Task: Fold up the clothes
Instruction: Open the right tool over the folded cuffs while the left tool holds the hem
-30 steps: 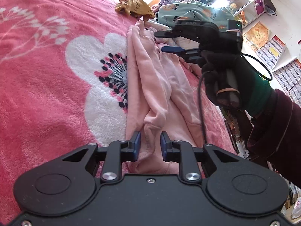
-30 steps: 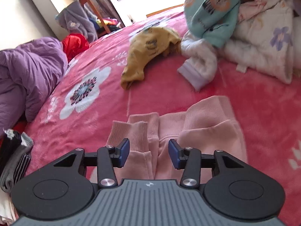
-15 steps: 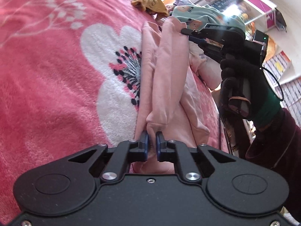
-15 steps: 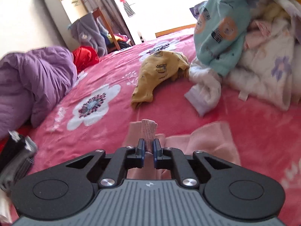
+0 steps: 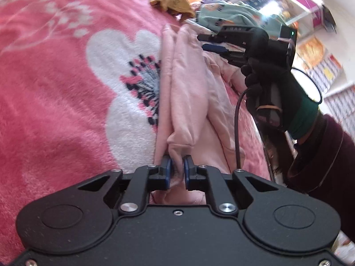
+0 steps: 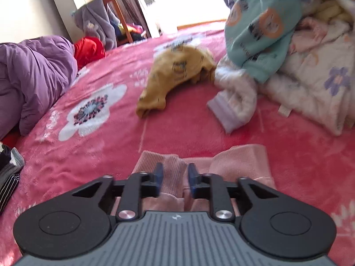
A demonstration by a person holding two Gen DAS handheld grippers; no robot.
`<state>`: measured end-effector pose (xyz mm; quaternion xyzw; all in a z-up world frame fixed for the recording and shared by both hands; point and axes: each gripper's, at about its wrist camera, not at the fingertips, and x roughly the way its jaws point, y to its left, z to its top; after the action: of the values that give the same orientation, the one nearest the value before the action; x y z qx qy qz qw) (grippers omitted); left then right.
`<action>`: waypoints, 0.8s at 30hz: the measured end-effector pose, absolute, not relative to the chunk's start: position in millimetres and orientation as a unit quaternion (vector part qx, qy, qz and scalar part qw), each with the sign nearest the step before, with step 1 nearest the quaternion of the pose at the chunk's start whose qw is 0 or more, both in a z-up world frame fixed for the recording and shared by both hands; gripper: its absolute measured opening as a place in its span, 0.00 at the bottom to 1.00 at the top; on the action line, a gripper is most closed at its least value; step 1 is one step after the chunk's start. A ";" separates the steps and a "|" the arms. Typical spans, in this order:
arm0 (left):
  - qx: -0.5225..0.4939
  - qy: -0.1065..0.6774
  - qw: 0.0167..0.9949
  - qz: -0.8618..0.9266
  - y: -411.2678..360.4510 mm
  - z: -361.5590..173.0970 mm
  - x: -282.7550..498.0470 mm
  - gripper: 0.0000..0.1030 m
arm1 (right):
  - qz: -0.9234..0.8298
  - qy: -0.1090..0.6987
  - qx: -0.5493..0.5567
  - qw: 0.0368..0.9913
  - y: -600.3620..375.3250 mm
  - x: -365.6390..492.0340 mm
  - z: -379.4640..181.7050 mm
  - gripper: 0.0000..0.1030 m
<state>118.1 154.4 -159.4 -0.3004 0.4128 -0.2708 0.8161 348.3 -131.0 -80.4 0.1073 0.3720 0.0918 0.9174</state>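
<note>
folding pale pink knit trousers (image 5: 188,102) on bed: left gripper (image 5: 176,173) fingers pinch the waist; right gripper (image 6: 174,180) fingers opening around the cuffs, regrip next.

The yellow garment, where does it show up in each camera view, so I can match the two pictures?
Left wrist view: the yellow garment lies crumpled at the top centre, beyond the far end of the pink pants.
Right wrist view: it lies in the upper middle, left of the clothes pile.
Shared landmark: the teal printed garment, right of it in both.
</note>
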 end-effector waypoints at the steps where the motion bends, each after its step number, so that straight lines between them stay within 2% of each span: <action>1: -0.291 0.408 0.822 -0.272 154.1 -155.8 116.4 0.11 | 0.092 0.363 0.102 0.922 -132.2 342.0 -75.0 0.31; 8: -0.250 0.384 0.850 -0.261 151.9 -143.2 108.6 0.11 | 0.191 0.351 0.090 0.912 -120.7 272.6 -63.6 0.31; 16: -0.247 0.342 0.873 -0.245 160.2 -126.9 108.9 0.11 | 0.220 0.378 0.007 0.899 -97.7 218.4 -111.9 0.29; 20: -0.213 0.310 0.884 -0.278 134.1 -121.6 111.9 0.11 | 0.228 0.344 0.050 0.910 -107.2 202.4 -104.5 0.30; 22: -0.182 0.338 0.882 -0.273 120.1 -129.6 118.3 0.11 | 0.238 0.316 0.077 0.915 -111.8 193.2 -97.4 0.30; 24: -0.162 0.382 0.874 -0.252 111.3 -143.5 127.6 0.10 | 0.235 0.326 0.053 0.914 -105.1 193.8 -102.4 0.30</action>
<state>127.6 111.3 -143.5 -0.1621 0.3815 -0.2524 0.8743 193.8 -105.1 -102.4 0.0529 0.3256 0.2350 0.9143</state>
